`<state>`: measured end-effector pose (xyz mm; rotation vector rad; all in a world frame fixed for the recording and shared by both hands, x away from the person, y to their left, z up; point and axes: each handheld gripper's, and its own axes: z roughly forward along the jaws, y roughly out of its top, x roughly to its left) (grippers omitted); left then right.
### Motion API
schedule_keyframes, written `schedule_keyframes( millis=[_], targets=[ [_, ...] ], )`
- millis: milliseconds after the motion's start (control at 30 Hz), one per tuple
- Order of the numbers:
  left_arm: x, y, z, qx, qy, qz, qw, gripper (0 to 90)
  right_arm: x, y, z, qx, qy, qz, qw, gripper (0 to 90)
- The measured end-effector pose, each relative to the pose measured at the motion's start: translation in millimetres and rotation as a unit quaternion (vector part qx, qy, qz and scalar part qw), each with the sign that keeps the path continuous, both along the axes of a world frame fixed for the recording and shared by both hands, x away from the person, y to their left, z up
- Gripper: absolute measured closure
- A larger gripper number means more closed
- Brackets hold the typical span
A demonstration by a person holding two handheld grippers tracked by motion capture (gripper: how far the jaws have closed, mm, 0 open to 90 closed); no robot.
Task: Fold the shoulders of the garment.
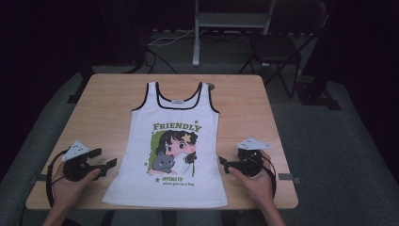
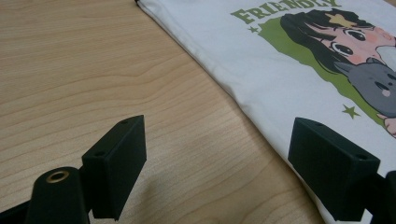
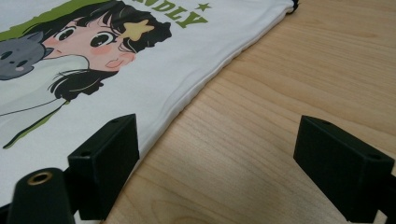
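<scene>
A white tank top (image 1: 174,141) with black trim, a cartoon girl with a grey cat and the word FRIENDLY lies flat, front up, in the middle of the wooden table (image 1: 108,103). My left gripper (image 1: 104,157) rests on the wood just left of the shirt's lower side, open, jaws pointing toward it. In the left gripper view the tank top (image 2: 280,60) edge runs under the right jaw, and nothing is between the jaws of the left gripper (image 2: 219,163). My right gripper (image 1: 225,164) sits open at the shirt's right side. The right gripper (image 3: 224,163) has bare wood between its jaws, and the tank top (image 3: 140,70) hem lies by its left jaw.
A dark folding chair (image 1: 277,47) and a metal stand (image 1: 226,21) are on the grey floor behind the table, with cables (image 1: 164,40) trailing near them. Bare wood lies on both sides of the shirt and along the table's far edge.
</scene>
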<state>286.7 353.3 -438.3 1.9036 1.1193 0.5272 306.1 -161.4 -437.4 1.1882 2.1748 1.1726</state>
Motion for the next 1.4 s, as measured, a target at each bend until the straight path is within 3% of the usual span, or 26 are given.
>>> schedule_keyframes(
  millis=[267,400,533,567,600,633,733,767,800,867,900,1033,1167,1400],
  targets=[
    [2.7,-1.4,0.0,-0.004,0.003,-0.004,1.0,19.2,-0.2,0.5,-0.9,-0.003,0.004,0.005,1.0,13.7],
    [12.2,0.8,5.4,-0.013,-0.001,0.001,0.9999,19.2,-0.3,2.0,-1.2,-0.004,0.006,0.01,0.9999,13.6],
    [25.9,-0.5,10.2,-0.015,0.008,-0.008,0.9998,19.2,1.1,2.5,0.2,-0.005,0.004,0.012,0.9999,13.6],
    [38.5,-3.5,15.5,-0.012,0.005,-0.008,0.9999,19.2,1.4,2.5,0.3,-0.005,0.005,0.012,0.9999,13.6],
    [38.5,-3.5,15.5,-0.012,0.005,-0.008,0.9999,19.3,1.6,2.5,0.3,-0.004,0.006,0.013,0.9999,13.6],
    [57.6,-7.7,24.8,-0.011,0.001,-0.011,0.9999,19.3,1.7,2.4,0.2,-0.005,0.006,0.013,0.9999,13.6],
    [70.0,-10.1,31.0,-0.01,-0.002,-0.012,0.9999,19.2,2.1,2.0,-0.3,-0.004,0.007,0.015,0.9999,13.6],
    [78.6,-11.5,35.2,-0.012,-0.001,-0.012,0.9999,19.2,2.1,2.0,-0.3,-0.004,0.007,0.015,0.9999,13.6],
    [96.3,-14.7,42.3,-0.012,0.0,-0.009,0.9999,19.2,2.6,1.6,0.1,-0.004,0.006,0.015,0.9999,13.6],
    [104.4,-16.6,45.5,-0.009,0.002,-0.007,0.9999,19.3,2.8,1.3,0.5,-0.002,0.006,0.015,0.9999,13.6],
    [117.8,-20.5,49.3,-0.002,0.005,-0.007,1.0,19.3,2.9,0.9,1.2,0.0,0.005,0.015,0.9999,13.6],
    [146.4,-27.8,54.7,0.008,0.015,-0.005,0.9999,19.3,2.7,-0.1,2.1,0.003,0.005,0.016,0.9999,13.6],
    [173.7,-31.8,58.9,0.001,0.026,0.008,0.9996,19.3,3.7,-0.3,1.6,0.005,0.006,0.018,0.9998,13.6],
    [217.1,-39.4,59.1,0.009,0.051,0.028,0.9982,19.3,4.6,0.1,2.4,0.01,0.006,0.02,0.9997,13.6]
  ],
)
